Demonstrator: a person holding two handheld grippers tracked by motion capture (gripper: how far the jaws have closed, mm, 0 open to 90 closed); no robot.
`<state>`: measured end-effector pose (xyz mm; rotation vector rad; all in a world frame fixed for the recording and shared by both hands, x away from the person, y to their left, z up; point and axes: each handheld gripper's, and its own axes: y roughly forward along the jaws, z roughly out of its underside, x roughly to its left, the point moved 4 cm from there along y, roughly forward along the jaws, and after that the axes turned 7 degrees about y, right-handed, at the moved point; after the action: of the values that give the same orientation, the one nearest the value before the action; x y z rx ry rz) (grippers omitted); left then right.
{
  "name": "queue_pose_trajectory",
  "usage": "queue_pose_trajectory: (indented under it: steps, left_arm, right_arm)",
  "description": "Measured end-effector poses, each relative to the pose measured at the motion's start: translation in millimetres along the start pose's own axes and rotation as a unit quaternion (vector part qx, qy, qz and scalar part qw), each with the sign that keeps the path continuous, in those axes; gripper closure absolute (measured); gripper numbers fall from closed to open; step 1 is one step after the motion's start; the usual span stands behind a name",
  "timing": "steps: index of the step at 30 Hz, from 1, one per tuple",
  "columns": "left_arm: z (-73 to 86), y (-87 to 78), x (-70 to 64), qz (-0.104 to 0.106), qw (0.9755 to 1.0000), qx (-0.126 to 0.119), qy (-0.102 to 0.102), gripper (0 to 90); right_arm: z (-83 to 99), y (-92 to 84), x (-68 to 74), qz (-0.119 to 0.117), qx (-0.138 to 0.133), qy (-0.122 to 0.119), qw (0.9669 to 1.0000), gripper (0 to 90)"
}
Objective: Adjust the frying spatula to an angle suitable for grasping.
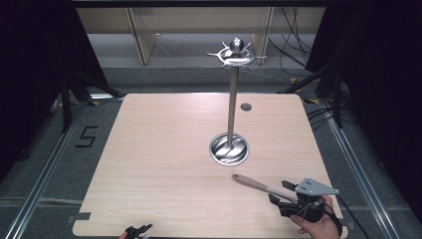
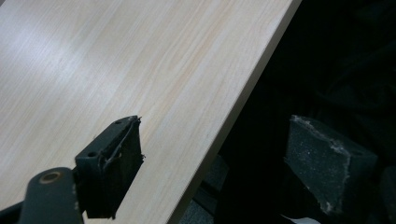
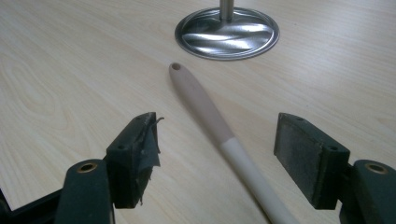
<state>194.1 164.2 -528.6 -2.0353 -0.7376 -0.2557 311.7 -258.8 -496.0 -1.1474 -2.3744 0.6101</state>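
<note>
A utensil with a two-tone wooden handle lies on the table, its holed end pointing at the metal stand. My right gripper sits at the near right and straddles that handle. In the right gripper view the handle runs between the wide-apart jaws of my right gripper, and neither pad touches it. The stand has a round steel base, a tall pole and a hooked crown. At the table's near edge my left gripper stands open, and the left gripper view has nothing between its jaws.
The light wooden table has a small grey grommet behind the stand. Its near edge drops off to dark floor under my left gripper. Cables and dark curtains ring the table.
</note>
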Motion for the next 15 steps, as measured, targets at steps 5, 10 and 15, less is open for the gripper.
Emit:
queue_pose_trajectory:
  steps: [5, 10, 15]
  left_arm:
    - [-0.6, 0.1, -0.2, 0.001, 1.0000, -0.004, 0.000, 17.8]
    - [-0.6, 0.3, -0.2, 0.002, 1.0000, -0.004, -0.001, 17.7]
    - [-0.9, 0.8, -1.1, 0.006, 1.0000, -0.002, 0.002, 17.7]
  right_arm:
    - [-7.2, 2.7, -1.5, 0.004, 0.012, -0.009, 0.9999, 31.8]
    - [-20.8, 3.7, -5.6, 0.003, 0.033, -0.040, 0.9987, 32.8]
    - [-23.4, 5.5, -13.3, 0.028, 0.096, -0.092, 0.9907, 36.4]
